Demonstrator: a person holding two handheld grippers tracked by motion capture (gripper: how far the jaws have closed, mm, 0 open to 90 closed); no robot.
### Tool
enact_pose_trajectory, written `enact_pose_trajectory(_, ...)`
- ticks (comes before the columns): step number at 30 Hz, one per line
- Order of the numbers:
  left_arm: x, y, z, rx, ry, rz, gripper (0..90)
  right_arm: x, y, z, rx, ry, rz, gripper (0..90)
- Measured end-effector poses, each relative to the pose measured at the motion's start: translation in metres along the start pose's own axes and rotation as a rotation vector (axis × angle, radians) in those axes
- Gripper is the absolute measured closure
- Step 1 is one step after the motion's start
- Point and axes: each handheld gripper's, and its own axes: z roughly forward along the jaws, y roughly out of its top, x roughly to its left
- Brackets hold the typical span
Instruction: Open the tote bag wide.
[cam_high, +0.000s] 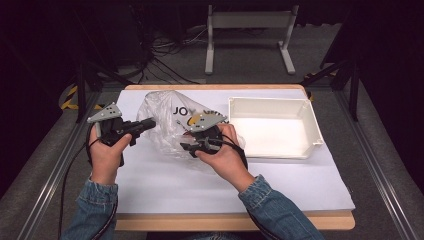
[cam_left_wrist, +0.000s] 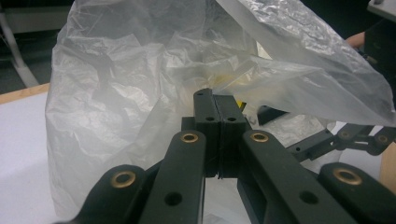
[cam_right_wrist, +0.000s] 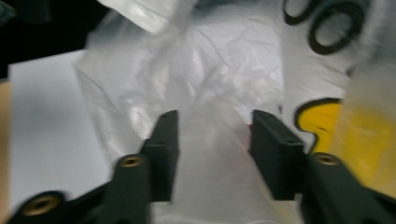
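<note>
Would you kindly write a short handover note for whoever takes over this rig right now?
Left tongs: shut on the plastic bag, pinching its film and holding it up off the white sheet.
Right tongs: open, jaws apart at the bag's crumpled side, pressing nothing.
White tray: right of the bag, with nothing in it.
Done: bag gripped on one side.
Left: probably get a second grip with the right tongs; what is inside the bag is hard to tell.
</note>
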Motion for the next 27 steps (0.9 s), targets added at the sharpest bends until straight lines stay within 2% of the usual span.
enact_pose_trajectory(1, 0.001, 0.000, 0.001, 0.001, 0.001, 0.005, 89.5, -0.001, -0.002, 0.002, 0.013, -0.017, -0.004, 33.3)
enact_pose_trajectory(4, 0.001, -0.001, 0.003, 0.013, -0.004, -0.002, 89.5, -0.003, -0.009, 0.005, 0.048, -0.054, -0.015, 16.8)
enact_pose_trajectory(7, 0.002, -0.002, 0.006, 0.029, -0.004, -0.006, 89.3, -0.004, -0.016, 0.007, 0.080, -0.076, -0.025, 9.5)
enact_pose_trajectory(17, 0.019, -0.016, 0.018, 0.091, 0.007, -0.068, 89.0, -0.009, -0.040, 0.011, 0.164, -0.047, 0.040, 7.0)
enact_pose_trajectory(19, 0.023, -0.019, 0.021, 0.103, 0.010, -0.075, 89.0, -0.008, -0.044, 0.013, 0.179, -0.041, 0.048, 6.5)
enact_pose_trajectory(27, 0.039, -0.034, 0.032, 0.164, 0.026, -0.144, 89.0, -0.009, -0.058, 0.021, 0.218, -0.031, 0.071, 4.7)
